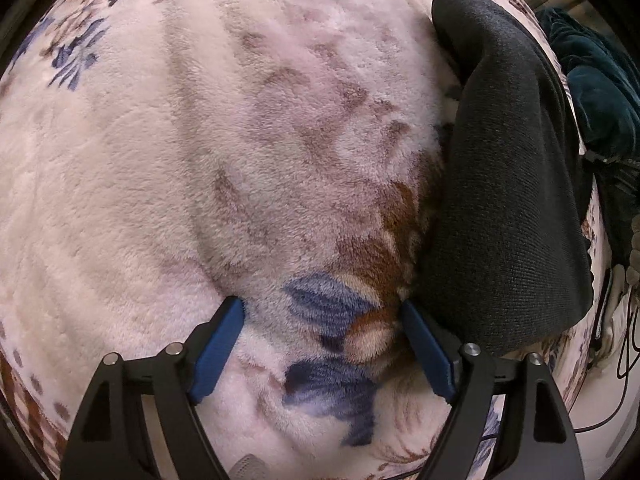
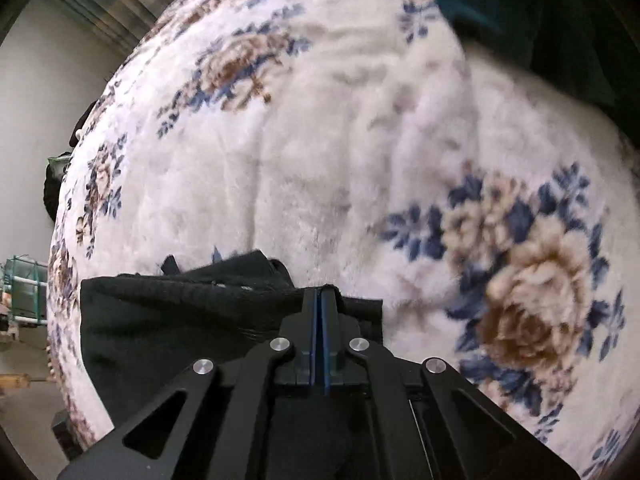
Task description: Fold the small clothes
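A small dark grey knit garment [image 1: 504, 184] lies on the fluffy floral blanket [image 1: 200, 140], along the right side of the left wrist view. My left gripper [image 1: 322, 308] is open and empty, pressed down on the blanket, its right finger touching the garment's near edge. In the right wrist view my right gripper [image 2: 320, 290] is shut on an edge of the same dark garment [image 2: 168, 312], which hangs bunched to the left of the jaws above the blanket [image 2: 320, 140].
A dark teal velvety cloth [image 1: 600, 92] lies at the blanket's far right, and shows at the top right in the right wrist view [image 2: 520, 12]. Cables [image 1: 624, 356] lie off the blanket's right edge. Beyond the blanket's left edge are floor and shelving [image 2: 24, 292].
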Action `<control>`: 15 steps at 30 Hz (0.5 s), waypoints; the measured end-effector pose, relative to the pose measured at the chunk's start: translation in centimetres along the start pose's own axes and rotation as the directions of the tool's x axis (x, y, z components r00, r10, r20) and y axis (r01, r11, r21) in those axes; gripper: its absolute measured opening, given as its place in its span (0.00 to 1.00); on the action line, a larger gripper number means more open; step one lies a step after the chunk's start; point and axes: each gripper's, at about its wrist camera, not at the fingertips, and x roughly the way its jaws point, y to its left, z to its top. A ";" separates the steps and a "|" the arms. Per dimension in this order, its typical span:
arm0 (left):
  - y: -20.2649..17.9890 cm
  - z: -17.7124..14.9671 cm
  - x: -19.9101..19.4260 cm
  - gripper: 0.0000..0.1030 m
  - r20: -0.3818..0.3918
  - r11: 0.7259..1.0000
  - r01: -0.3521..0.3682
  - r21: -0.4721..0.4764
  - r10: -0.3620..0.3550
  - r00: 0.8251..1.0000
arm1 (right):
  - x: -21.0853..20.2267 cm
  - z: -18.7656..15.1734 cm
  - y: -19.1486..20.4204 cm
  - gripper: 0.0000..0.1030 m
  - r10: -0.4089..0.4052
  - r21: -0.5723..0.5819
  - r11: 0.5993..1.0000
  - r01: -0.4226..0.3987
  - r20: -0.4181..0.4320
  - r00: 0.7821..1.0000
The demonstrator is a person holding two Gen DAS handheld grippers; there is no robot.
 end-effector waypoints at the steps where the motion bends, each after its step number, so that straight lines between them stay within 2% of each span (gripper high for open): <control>1: 0.0 0.0 0.0 0.78 0.001 1.000 -0.001 0.002 0.001 1.000 | -0.7 0.1 0.3 0.02 -0.007 -0.002 1.000 0.007 0.028 1.000; 5: 0.1 -0.1 0.0 0.80 -0.004 1.000 0.004 0.008 -0.004 1.000 | -2.7 0.9 -0.3 0.02 0.010 0.039 0.999 -0.014 0.088 0.996; 9: 0.1 0.0 0.1 0.83 -0.007 1.000 0.014 0.011 -0.014 1.000 | -3.5 2.2 -0.6 0.02 -0.017 0.041 0.999 0.012 0.131 0.991; 12: 0.0 0.1 0.1 0.83 -0.006 1.000 0.008 0.013 -0.008 1.000 | -2.6 2.7 -0.5 0.02 -0.050 0.031 0.998 0.046 0.116 0.992; 15: 0.0 0.1 0.1 0.83 -0.002 1.000 0.003 0.016 -0.003 1.000 | -0.8 2.8 -0.5 0.02 -0.016 0.017 1.000 0.015 0.070 0.997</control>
